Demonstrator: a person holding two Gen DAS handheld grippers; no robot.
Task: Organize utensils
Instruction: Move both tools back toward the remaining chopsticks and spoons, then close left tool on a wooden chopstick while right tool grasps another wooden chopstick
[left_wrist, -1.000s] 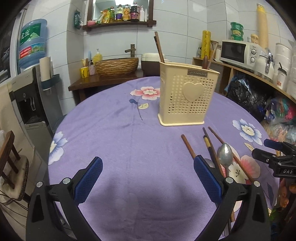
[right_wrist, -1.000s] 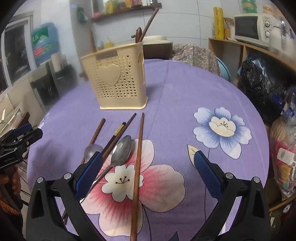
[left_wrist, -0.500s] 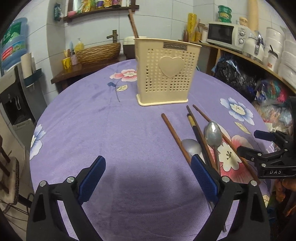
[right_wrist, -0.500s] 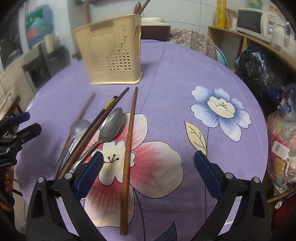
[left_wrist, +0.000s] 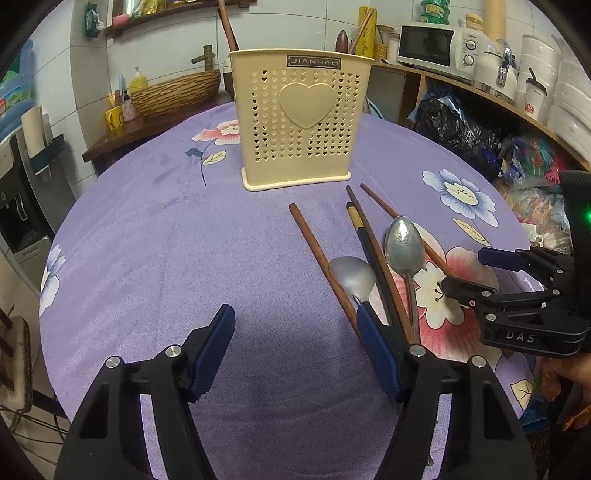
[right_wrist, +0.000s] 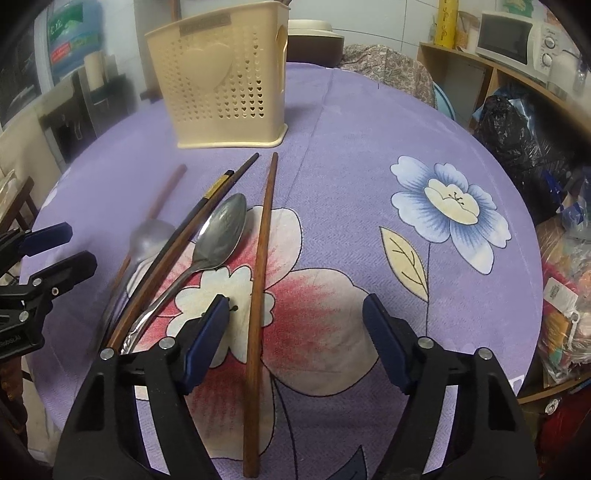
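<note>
On the purple flowered tablecloth (left_wrist: 155, 236), in front of the cream perforated utensil holder (left_wrist: 301, 122), lies a loose fan of utensils: four chopsticks and two metal spoons. All run lengthwise from the holder toward the grippers, tips toward the holder and spreading slightly apart there. Three chopsticks are brown wood, the leftmost brown chopstick (left_wrist: 319, 254) lying a little apart. The fourth is a dark chopstick (left_wrist: 364, 236) with a yellow band. The larger spoon (left_wrist: 403, 245) and the smaller spoon (left_wrist: 351, 275) lie bowl-end toward the holder, handles running back under the sticks. Two or three more utensil ends stick up out of the holder.

The left gripper (left_wrist: 295, 332) has its jaws apart, having just been closing, with only bare cloth between them. The right gripper (right_wrist: 295, 319), also apart and just closing, straddles the rightmost chopstick (right_wrist: 263, 258) without its pads touching it.
</note>
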